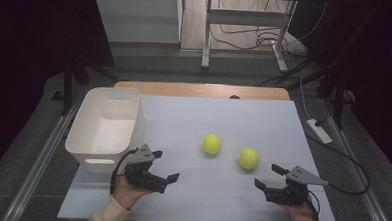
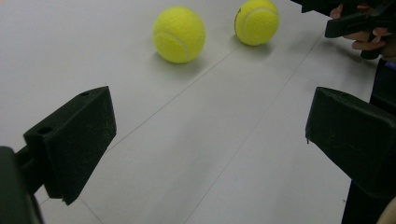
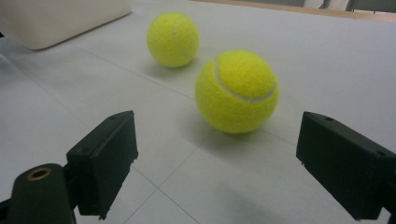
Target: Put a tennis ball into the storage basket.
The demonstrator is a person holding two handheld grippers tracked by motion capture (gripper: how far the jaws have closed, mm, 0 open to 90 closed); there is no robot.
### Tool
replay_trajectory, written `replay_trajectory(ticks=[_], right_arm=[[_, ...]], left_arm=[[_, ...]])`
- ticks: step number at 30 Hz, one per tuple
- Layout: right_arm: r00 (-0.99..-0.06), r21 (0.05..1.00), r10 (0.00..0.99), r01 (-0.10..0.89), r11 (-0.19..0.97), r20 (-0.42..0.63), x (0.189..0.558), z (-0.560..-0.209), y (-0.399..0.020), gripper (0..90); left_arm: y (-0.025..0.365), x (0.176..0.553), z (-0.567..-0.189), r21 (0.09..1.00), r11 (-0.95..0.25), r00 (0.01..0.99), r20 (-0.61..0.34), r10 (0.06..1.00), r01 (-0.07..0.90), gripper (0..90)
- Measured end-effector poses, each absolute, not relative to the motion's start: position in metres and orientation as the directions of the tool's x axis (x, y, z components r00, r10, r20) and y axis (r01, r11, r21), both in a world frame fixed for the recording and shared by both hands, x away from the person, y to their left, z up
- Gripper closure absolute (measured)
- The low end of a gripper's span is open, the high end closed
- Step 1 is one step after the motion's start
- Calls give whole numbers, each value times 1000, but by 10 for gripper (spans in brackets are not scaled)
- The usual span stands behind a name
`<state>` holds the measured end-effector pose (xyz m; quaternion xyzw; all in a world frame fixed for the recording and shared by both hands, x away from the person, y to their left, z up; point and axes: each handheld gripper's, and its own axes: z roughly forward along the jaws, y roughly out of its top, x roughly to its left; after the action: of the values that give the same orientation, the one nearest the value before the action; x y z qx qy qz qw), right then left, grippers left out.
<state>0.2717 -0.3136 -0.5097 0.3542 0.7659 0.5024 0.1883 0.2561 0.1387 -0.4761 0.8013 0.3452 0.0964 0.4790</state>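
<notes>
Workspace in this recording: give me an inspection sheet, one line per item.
Surface: white sheet over a wooden table, faint seams, bare around the things.
Job's things: left tennis ball and right tennis ball lie apart; white bin at the left edge, empty.
Clutter: nothing seen.
Grippers: left gripper open, beside the bin; right gripper open, facing the right tennis ball, not touching.
Cables: one trails from each gripper; power strip and loose cords on the floor.
Surroundings: dark room, metal stand legs behind.
</notes>
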Motion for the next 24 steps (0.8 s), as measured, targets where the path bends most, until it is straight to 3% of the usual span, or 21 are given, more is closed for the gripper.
replay_trajectory(ticks=[24], right_arm=[[-674, 902, 736, 356, 242, 68, 273, -511, -315, 125]], left_arm=[[124, 279, -473, 811, -319, 748, -205, 631, 491, 25]])
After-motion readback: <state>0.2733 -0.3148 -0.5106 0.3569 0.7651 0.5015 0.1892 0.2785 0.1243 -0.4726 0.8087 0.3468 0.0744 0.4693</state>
